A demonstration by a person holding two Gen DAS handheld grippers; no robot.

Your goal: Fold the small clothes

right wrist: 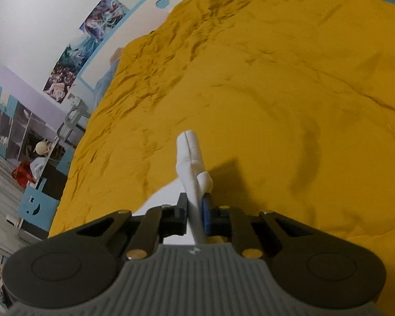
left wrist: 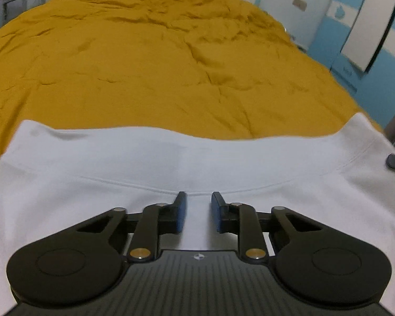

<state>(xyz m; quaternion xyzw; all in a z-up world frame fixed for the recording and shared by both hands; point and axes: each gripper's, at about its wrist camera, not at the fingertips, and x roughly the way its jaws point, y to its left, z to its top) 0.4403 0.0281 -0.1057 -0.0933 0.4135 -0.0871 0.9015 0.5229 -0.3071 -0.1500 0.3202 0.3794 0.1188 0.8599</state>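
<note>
Mustard-yellow quilted bedspread [left wrist: 158, 65] lies under my white cotton garment [left wrist: 118, 163]. My right gripper [right wrist: 196, 205] pinches its bunched edge; my left gripper [left wrist: 198, 210] hovers narrowly parted, holding nothing. Lifting one-handed could drag the cloth askew.

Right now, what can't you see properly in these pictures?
- Left wrist view: the white garment runs off the bottom edge, hidden under the left gripper.
- Right wrist view: the right gripper covers the pinched cloth's lower part.
- Right wrist view: the shelf items are too small and blurred.

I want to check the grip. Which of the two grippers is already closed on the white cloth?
The right gripper: its fingers pinch the white cloth. The left gripper has a gap between its fingers.
</note>
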